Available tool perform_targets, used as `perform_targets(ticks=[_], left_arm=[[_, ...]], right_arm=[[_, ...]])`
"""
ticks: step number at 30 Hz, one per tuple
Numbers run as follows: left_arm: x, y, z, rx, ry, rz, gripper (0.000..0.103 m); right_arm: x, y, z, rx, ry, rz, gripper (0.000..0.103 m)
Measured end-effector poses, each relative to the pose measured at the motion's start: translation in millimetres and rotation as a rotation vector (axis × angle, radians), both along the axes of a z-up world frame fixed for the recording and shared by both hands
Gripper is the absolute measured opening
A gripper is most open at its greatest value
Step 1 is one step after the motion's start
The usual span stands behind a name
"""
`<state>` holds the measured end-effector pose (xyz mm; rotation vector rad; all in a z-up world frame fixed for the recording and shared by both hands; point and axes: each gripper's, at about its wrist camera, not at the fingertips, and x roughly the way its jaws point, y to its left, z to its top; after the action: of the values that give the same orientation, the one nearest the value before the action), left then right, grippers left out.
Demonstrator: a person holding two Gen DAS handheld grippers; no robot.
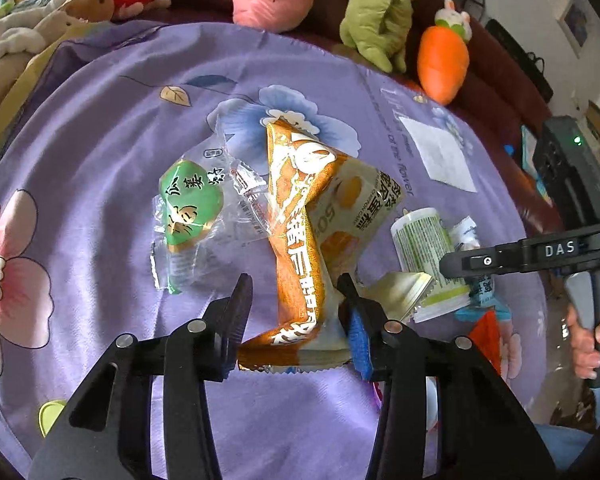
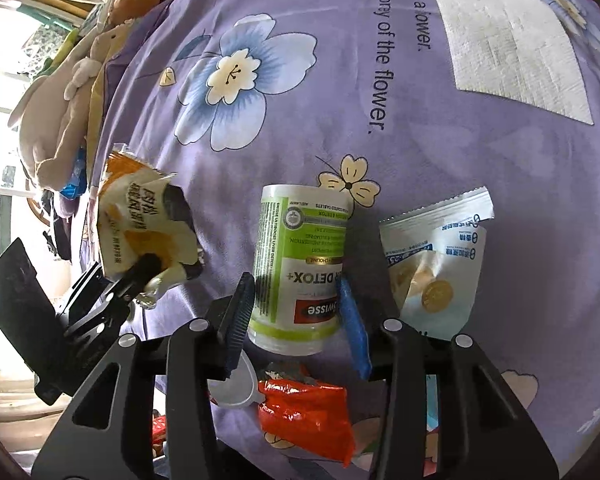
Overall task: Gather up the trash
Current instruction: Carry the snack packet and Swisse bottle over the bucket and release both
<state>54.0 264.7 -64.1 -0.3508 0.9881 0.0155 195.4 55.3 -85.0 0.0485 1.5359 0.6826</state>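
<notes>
Your trash lies on a purple flowered sheet, with plush toys along its far edge, among them an orange carrot plush. A white paper towel lies flat on the sheet, well apart from the rest.

Your left gripper has its fingers closed on the orange snack wrapper, which is lifted clear of the sheet. Just beside it lies a clear wrapper with a green label.

Your right gripper has its fingers against both sides of the white supplement bottle, which lies on its side. A white sachet sits just beside it, and a red wrapper lies below the fingers.
</notes>
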Motion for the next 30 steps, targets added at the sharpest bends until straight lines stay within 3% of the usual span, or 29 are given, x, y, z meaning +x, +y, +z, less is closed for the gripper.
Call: perform_targets(ticks=[5, 10, 13, 19, 30], left_arm=[[-4.8, 6.7, 1.9, -0.004, 0.002, 0.019, 0.045], [-10.0, 13.4, -1.4, -0.005, 0.016, 0.049, 0.045], [-14.4, 15.3, -1.4, -0.003, 0.026, 0.063, 0.045], [-14.0, 2.1, 16.0, 0.021, 0.006, 0.047, 0.045], [0.7, -71.3, 65.2, 0.038, -0.087, -0.055, 0.045]], right_arm=[[4.5, 12.1, -5.6, 0.007, 0.004, 0.009, 0.053], [8.0, 22.0, -23.2, -0.012, 0.02, 0.023, 0.053], [5.1, 23.7, -20.4, -0.018, -0.025, 0.035, 0.05], [0.5, 5.3, 20.6, 0.063, -0.1, 0.026, 0.049], [12.2, -111.0, 87.4, 0.188, -0.211, -0.142, 0.049]])
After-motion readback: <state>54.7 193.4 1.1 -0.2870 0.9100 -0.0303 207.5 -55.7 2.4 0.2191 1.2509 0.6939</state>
